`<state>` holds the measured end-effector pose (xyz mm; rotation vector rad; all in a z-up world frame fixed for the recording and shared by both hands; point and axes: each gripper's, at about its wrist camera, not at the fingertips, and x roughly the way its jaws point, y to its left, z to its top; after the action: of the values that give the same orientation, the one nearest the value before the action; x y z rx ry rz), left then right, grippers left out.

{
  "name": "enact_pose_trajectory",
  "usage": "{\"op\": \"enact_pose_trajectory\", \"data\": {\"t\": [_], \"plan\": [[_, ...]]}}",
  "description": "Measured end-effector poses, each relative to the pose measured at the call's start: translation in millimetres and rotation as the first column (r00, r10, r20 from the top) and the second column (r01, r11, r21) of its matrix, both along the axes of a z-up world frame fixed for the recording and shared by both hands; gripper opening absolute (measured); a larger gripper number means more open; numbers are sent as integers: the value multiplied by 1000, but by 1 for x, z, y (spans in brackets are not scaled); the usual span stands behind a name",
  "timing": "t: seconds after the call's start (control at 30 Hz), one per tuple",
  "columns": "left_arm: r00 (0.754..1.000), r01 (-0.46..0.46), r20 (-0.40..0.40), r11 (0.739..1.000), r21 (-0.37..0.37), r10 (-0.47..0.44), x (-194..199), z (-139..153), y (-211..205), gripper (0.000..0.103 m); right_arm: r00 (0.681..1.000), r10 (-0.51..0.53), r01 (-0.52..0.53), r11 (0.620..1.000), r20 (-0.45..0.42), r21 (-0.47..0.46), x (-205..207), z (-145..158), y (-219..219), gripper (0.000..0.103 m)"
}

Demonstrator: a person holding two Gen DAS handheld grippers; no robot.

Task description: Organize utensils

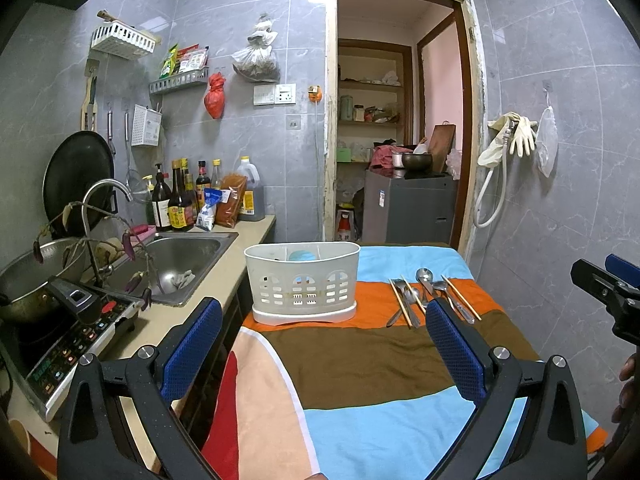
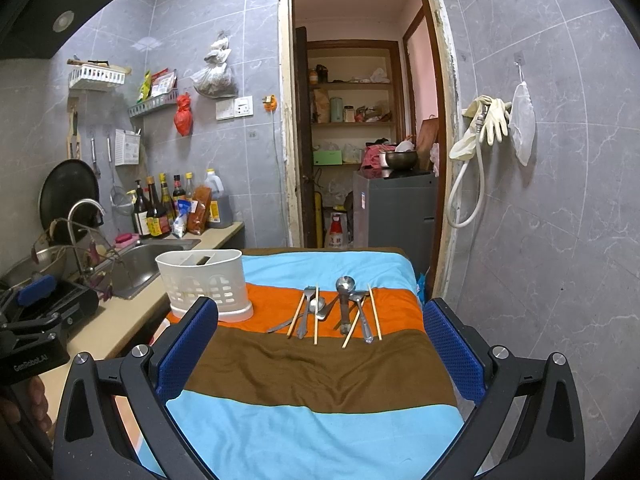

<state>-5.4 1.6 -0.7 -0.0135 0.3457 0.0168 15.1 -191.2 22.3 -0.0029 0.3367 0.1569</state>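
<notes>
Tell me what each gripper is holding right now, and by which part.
Nothing. The left gripper and right gripper are both open and empty; the utensils lie untouched on the striped cloth.

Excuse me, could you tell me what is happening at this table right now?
A person holds a two-finger gripper in each hand above a table draped in a striped blue, orange and brown cloth. Both the left gripper and the right gripper are open and hold nothing. Metal spoons and forks with wooden chopsticks lie loose on the orange stripe, beside a white slotted plastic utensil caddy. No utensil has been picked up yet.
</notes>
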Motion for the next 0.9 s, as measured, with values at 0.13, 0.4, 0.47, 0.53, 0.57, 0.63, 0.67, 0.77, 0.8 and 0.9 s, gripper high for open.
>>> {"op": "enact_pose_trajectory", "data": {"t": [0.13, 0.4, 0.47, 0.53, 0.57, 0.63, 0.67, 0.77, 0.8, 0.9], "plan": [[1000, 0, -2, 1000, 1, 0, 0, 0, 0, 100, 1000, -1, 1, 1000, 0, 1, 0, 0, 0, 103], [1000, 0, -11, 1000, -8, 0, 1, -2, 2, 100, 1000, 0, 0, 1000, 2, 11, 1, -1, 4, 103], [1000, 4, -15, 1000, -13, -4, 3, -4, 4, 100, 1000, -7, 7, 1000, 4, 10, 1, -2, 7, 103], [1000, 10, -19, 1000, -13, -10, 7, -4, 6, 100, 1000, -9, 9, 1000, -1, 7, 4, -3, 9, 103], [1000, 13, -20, 1000, -14, -13, 9, -5, 8, 100, 1000, -11, 11, 1000, -2, 1, 5, -3, 11, 103], [999, 26, -18, 1000, -15, -27, 17, -4, 10, 100, 1000, -20, 20, 1000, 0, -15, 9, -2, 9, 103], [999, 30, -15, 999, -14, -30, 21, -2, 9, 100, 1000, -24, 24, 1000, 1, -16, 11, -1, 7, 103], [1000, 21, -1, 1000, -15, -21, 32, 2, 6, 100, 999, -37, 37, 999, 8, -13, 19, 2, 1, 103], [1000, 16, 6, 1000, -18, -16, 36, 4, 4, 100, 999, -40, 41, 999, 11, -13, 22, 3, 0, 103], [1000, 19, 16, 999, -34, -19, 51, 9, -2, 100, 999, -44, 44, 999, 26, -9, 33, 7, -6, 103]]}}
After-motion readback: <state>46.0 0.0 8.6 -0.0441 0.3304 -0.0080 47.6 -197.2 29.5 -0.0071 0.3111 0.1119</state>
